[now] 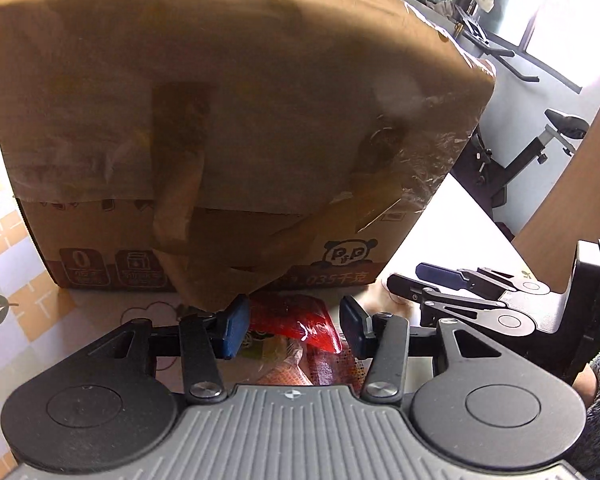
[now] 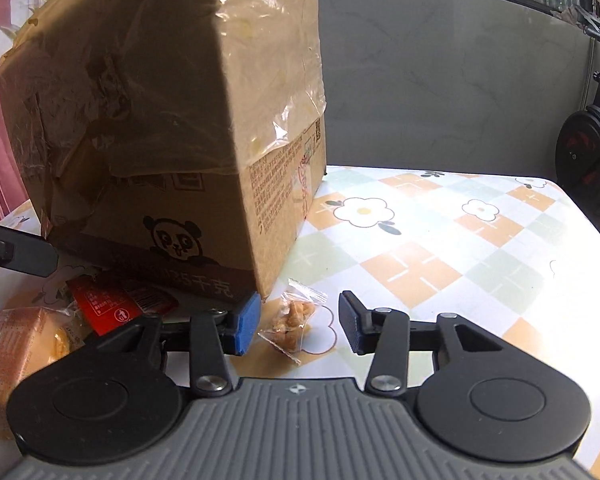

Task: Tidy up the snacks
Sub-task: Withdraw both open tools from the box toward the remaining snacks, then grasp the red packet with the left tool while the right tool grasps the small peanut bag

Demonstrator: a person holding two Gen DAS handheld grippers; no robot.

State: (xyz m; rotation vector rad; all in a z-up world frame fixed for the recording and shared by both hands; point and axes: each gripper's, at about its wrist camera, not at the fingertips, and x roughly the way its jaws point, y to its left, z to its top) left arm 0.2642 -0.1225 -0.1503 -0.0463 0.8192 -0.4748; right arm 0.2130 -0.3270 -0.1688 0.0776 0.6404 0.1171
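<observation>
A big brown cardboard box [image 1: 228, 128] with a panda print stands on the table, also in the right wrist view [image 2: 160, 128]. My left gripper [image 1: 294, 330] is open, low over a red snack packet [image 1: 300, 324] in front of the box. My right gripper [image 2: 300, 328] is open around a small clear bag of golden snack pieces [image 2: 292, 322] at the box's near corner; it does not touch the bag. The red packet [image 2: 112, 300] and an orange wrapped snack [image 2: 16, 348] lie to the left. The right gripper also shows in the left wrist view [image 1: 416, 280].
The table [image 2: 420, 264] has a checked floral cloth and a grey wall behind it. An exercise bike [image 1: 540, 148] stands beyond the table's right edge. A fingertip of the left gripper [image 2: 24, 254] reaches in from the left.
</observation>
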